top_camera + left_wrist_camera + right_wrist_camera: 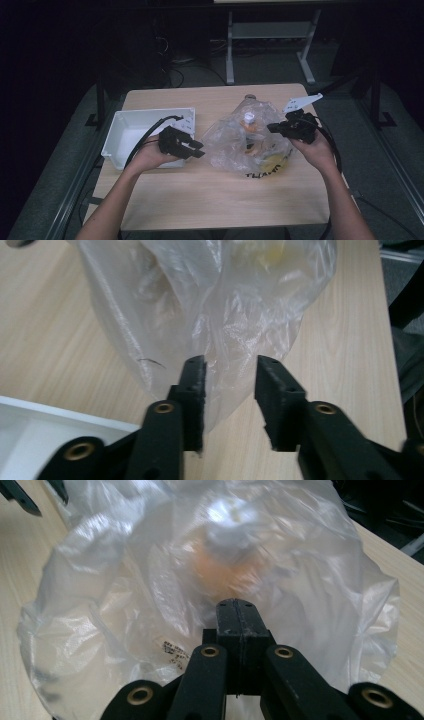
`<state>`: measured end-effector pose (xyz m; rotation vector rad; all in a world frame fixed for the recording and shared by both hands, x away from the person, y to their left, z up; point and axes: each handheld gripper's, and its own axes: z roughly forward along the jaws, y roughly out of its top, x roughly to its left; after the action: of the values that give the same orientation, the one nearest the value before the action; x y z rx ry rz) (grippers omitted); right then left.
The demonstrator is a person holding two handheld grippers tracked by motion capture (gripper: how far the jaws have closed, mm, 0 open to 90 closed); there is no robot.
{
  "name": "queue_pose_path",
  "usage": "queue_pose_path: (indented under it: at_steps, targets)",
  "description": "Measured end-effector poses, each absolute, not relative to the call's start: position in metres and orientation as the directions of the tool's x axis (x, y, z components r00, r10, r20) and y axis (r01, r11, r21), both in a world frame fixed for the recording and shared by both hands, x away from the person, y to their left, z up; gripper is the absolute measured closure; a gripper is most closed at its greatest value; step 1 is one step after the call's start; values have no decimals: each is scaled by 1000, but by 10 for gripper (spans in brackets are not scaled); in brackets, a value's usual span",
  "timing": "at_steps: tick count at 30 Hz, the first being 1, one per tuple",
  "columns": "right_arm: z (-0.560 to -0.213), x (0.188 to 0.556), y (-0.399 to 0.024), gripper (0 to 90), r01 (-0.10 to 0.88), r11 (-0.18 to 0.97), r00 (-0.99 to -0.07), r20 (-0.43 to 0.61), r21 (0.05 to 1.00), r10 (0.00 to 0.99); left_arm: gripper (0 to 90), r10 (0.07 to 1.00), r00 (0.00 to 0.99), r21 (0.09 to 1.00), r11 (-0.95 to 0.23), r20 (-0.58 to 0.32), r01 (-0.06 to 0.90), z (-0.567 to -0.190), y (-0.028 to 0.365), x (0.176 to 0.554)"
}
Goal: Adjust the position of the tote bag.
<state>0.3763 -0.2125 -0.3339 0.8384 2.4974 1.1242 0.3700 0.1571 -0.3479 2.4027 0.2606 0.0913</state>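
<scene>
Two black jaws of the right gripper [237,610] are seen pressed flat together in the right gripper view, with film of the clear plastic bag [200,580] lying right at their tips; whether a fold of it is pinched between the pads cannot be told. On the left gripper [230,372] the jaws are held apart with a plain gap between them, and a corner of the bag [210,310] hangs down into that gap without being pressed by either pad.

From the high view, the left gripper [192,149] is found just left of the bag [235,145], and the right gripper [280,127] at its upper right edge, each carried in a hand coming in from the bottom edge. The bag is spread in a crumpled heap on the middle of the wooden table [210,200]. Inside it, a blurred orange and white thing [248,122] and something yellowish near the lower edge can be made out. A white tray [120,135] is set at the table's left side, just behind the left hand [150,157].
</scene>
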Motion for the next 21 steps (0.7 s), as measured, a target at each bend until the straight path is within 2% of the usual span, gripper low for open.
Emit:
queue_pose_path:
  at_steps: [8, 12, 21]
  targets:
    - [-332, 373, -214, 892, 386, 531, -803, -8, 754, 596, 487, 234, 972, 717, -681, 20, 149, -320, 149, 371]
    - [-331, 372, -215, 793, 386, 524, -804, -1, 759, 595, 418, 248, 968, 736, -660, 29, 147, -307, 138, 375]
    - [-331, 368, -215, 702, 380, 516, -831, 39, 767, 555, 395, 215, 976, 752, -649, 32, 119, -289, 113, 383]
